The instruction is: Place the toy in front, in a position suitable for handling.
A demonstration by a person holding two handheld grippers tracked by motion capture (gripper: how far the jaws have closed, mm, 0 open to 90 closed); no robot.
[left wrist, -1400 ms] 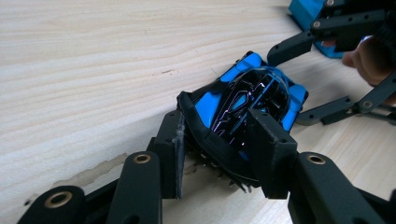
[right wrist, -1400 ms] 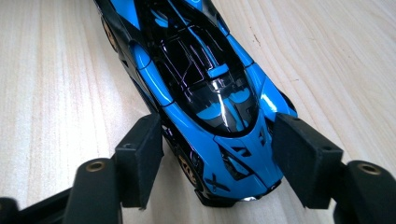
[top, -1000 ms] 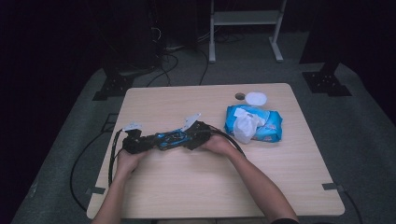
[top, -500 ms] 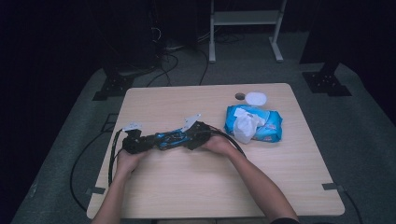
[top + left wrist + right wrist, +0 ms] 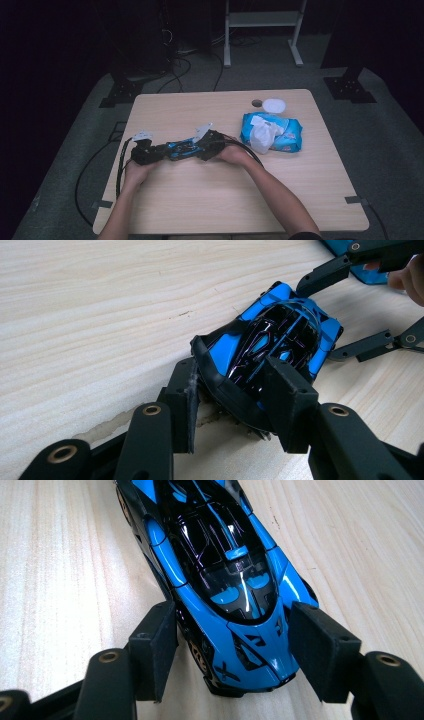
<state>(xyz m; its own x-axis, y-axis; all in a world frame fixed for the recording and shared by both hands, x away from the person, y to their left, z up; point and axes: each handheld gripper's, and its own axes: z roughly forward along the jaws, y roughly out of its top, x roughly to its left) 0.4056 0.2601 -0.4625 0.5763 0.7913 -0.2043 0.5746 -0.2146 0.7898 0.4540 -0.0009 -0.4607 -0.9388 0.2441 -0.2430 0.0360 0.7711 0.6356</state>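
Wooden table (image 5: 210, 200); glossy blue-black toy car (image 5: 225, 575).

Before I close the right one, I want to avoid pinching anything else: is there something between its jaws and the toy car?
Nothing visible. The right hand-held gripper has its jaws on either side of one end of the blue toy car, with bare gaps beside its flanks. The left hand-held gripper already clamps the other end.
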